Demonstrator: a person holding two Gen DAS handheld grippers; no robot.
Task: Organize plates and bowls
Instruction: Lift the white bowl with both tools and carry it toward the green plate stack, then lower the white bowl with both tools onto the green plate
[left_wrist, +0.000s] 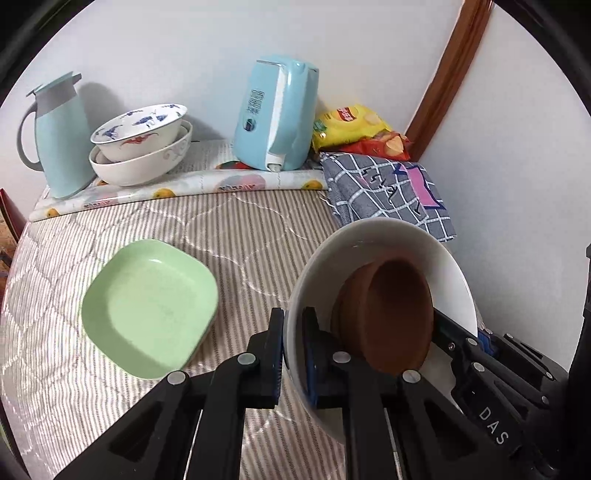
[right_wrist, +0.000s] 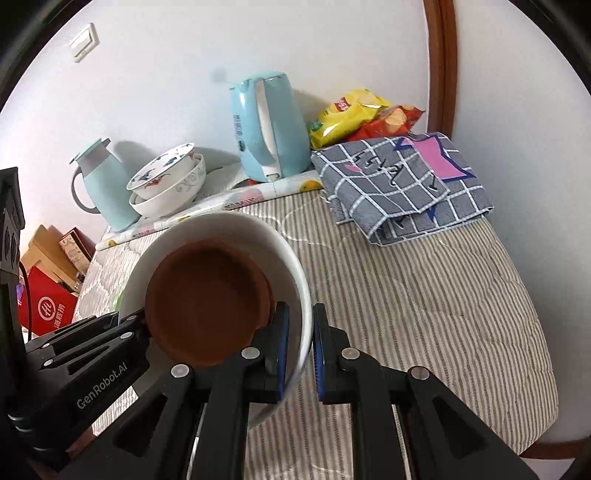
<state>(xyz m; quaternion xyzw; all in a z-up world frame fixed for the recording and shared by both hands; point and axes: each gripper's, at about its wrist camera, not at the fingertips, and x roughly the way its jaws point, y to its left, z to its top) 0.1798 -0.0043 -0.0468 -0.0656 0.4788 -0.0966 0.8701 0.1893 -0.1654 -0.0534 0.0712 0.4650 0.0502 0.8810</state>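
A white bowl (left_wrist: 439, 258) with brown bowls (left_wrist: 391, 314) nested inside is held tilted above the striped table. My left gripper (left_wrist: 293, 354) is shut on the white bowl's left rim. My right gripper (right_wrist: 299, 350) is shut on the white bowl's (right_wrist: 236, 229) right rim; the brown bowls (right_wrist: 207, 299) show inside it. A green square plate (left_wrist: 147, 306) lies on the table left of the held bowl. Two stacked patterned bowls (left_wrist: 144, 144) stand at the back left, also in the right wrist view (right_wrist: 166, 184).
A pale blue thermos jug (left_wrist: 55, 136) and a blue electric kettle (left_wrist: 277, 114) stand on a fruit-print mat by the wall. Snack bags (left_wrist: 354, 125) and a folded checked cloth (left_wrist: 388, 188) lie at the back right. Boxes (right_wrist: 48, 295) sit beyond the table's left edge.
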